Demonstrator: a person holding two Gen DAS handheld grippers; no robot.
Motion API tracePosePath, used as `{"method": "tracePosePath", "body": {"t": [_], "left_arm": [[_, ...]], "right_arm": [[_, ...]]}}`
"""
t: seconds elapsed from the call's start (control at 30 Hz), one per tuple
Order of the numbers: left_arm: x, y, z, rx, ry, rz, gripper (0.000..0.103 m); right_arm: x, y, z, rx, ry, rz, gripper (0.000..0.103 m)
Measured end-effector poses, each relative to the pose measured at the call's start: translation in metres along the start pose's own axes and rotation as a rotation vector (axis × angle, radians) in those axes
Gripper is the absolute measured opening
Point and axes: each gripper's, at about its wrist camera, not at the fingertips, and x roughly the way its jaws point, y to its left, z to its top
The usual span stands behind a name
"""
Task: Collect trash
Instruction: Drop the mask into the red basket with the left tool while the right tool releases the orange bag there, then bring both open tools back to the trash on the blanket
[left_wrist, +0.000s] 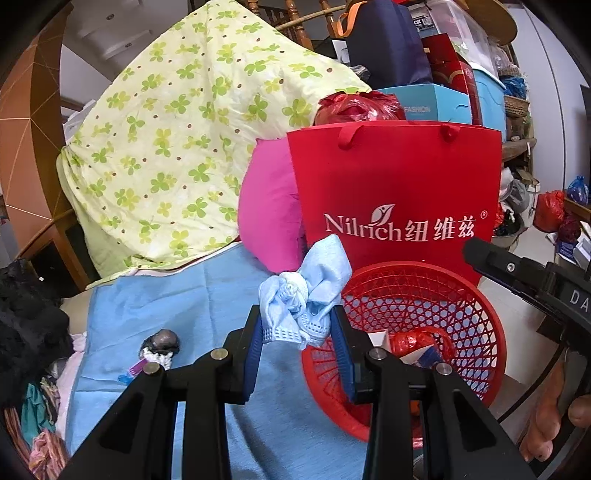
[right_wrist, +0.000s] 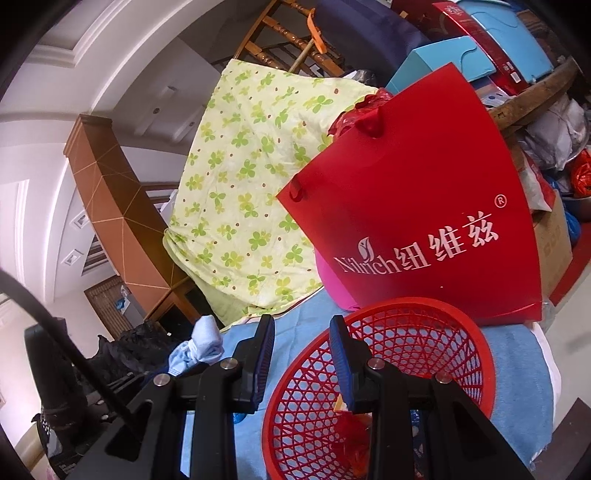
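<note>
Left gripper (left_wrist: 297, 325) pinches a crumpled blue wad (left_wrist: 306, 291) just left of the red basket (left_wrist: 476, 306). Right gripper (right_wrist: 302, 325), narrowed on nothing, hovers at the basket's near rim. Step: carrying trash over. Next: move right above the basket, then release.

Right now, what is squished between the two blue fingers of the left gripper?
A crumpled light blue face mask sits between the left gripper fingers, just beside the red basket. The left wrist view shows it.

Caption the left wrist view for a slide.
Left gripper clamps a crumpled blue face mask beside the red mesh basket.
</note>
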Motion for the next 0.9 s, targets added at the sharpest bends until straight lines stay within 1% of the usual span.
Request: {"method": "tracePosePath", "body": {"t": [0.1, 0.37, 0.57, 0.6, 0.67, 0.77, 0.83, 0.9], "left_arm": [[0.007, -0.005, -0.001, -0.002, 0.013, -0.019, 0.038], [0.021, -0.022, 0.001, 0.031, 0.025, -0.013, 0.038], [0.031, -0.030, 0.002, 0.039, 0.030, -0.030, 0.041], [0.032, -0.032, 0.002, 0.038, 0.031, -0.033, 0.043], [0.035, -0.032, 0.002, 0.033, 0.029, -0.046, 0.045], [0.040, -0.031, 0.002, 0.010, 0.037, -0.093, 0.051], [0.043, -0.028, 0.001, -0.009, 0.036, -0.129, 0.063], [0.043, -0.023, -0.001, -0.028, 0.023, -0.137, 0.064]], "right_arm": [[-0.002, -0.003, 0.002, 0.012, -0.011, -0.010, 0.033], [-0.008, -0.022, 0.008, 0.073, -0.039, -0.041, 0.033], [-0.011, -0.035, 0.011, 0.110, -0.047, -0.067, 0.033], [-0.011, -0.036, 0.012, 0.114, -0.047, -0.071, 0.033], [-0.012, -0.039, 0.012, 0.120, -0.047, -0.075, 0.033], [-0.010, -0.041, 0.012, 0.119, -0.043, -0.083, 0.033], [-0.009, -0.040, 0.012, 0.113, -0.039, -0.085, 0.034], [-0.008, -0.037, 0.011, 0.105, -0.036, -0.088, 0.033]]}}
